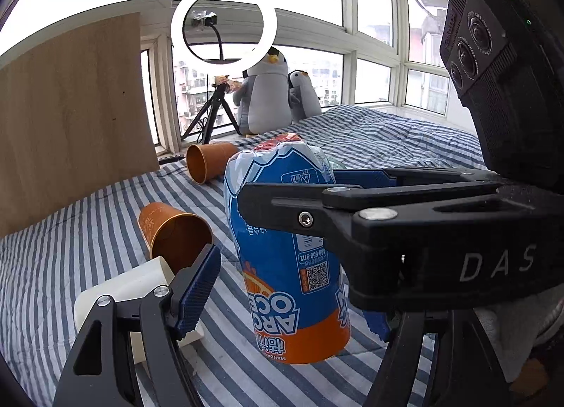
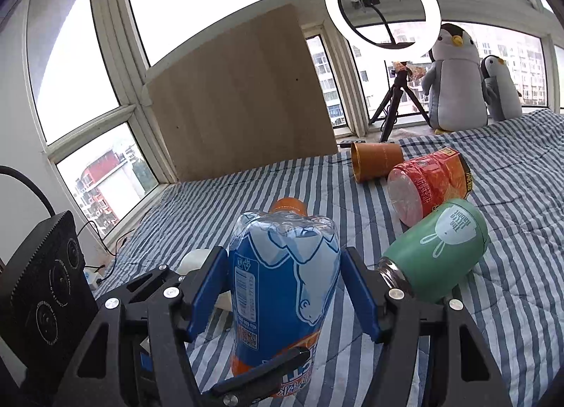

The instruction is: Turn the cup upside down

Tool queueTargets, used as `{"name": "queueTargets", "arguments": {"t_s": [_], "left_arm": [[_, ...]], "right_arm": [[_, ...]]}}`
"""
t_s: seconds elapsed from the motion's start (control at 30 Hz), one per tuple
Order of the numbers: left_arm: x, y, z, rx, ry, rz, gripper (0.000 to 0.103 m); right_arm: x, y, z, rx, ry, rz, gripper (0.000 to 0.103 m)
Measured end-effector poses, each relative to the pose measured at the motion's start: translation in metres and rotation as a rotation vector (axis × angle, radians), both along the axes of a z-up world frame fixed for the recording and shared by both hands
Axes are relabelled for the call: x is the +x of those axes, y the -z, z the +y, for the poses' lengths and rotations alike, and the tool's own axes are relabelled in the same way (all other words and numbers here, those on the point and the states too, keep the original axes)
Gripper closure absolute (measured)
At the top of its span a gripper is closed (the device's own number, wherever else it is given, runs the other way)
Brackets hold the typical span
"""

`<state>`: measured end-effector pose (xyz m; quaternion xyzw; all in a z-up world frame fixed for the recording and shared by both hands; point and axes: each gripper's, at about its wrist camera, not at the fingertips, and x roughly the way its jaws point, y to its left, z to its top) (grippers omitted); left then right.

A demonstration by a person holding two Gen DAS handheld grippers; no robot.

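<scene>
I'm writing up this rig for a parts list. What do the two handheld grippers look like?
Both the left gripper and right gripper have black linkage frames with silver pivot screws and ribbed blue finger pads. One carries white "DAS" lettering, a black triple-lens camera block and a black cable.

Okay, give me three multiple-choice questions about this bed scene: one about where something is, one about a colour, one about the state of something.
1. Where do the plush penguins stand?
A. by the window
B. in a gripper
C. under the board

2. What colour is the rabbit-print cup?
A. red
B. green
C. black

3. How is the blue bottle standing?
A. lying flat
B. right way up
C. upside down

Answers: 1 A, they stand at the bed's far edge before the glass. 2 B, its sleeve is green. 3 C, its label reads inverted, base on top, between the right gripper fingers.
</scene>
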<state>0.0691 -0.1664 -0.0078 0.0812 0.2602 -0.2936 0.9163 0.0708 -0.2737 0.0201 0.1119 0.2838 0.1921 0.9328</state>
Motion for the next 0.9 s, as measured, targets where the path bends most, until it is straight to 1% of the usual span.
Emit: {"name": "queueTargets", "arguments": {"t_s": [0.1,0.2,0.33,0.47,0.63,0.77,0.9], "left_arm": [[0.004,0.007,0.006,0.003,0.004,0.052,0.027],[0.006,0.012,0.010,0.016,0.006,0.088,0.027],[-0.004,0.014,0.013,0.038,0.014,0.087,0.027],[-0.016,0.016,0.019,0.047,0.015,0.112,0.027],[-0.030,0.015,0.029,0.052,0.001,0.111,0.027],[-0.044,0.012,0.038,0.056,-0.018,0.093,0.027],[-0.053,0.005,0.050,0.044,-0.045,0.071,0.027]], "right_arm": [[-0.003,0.008,0.003,-0.047,0.026,-0.041,0.040],[-0.005,0.015,0.007,-0.082,0.032,-0.054,0.040],[-0.015,0.018,0.015,-0.131,0.022,-0.084,0.040],[-0.033,0.016,0.024,-0.177,0.004,-0.104,0.039],[-0.046,0.017,0.026,-0.174,-0.012,-0.090,0.039],[-0.053,0.016,0.025,-0.163,-0.012,-0.084,0.039],[-0.062,0.014,0.028,-0.147,-0.019,-0.094,0.035]]}}
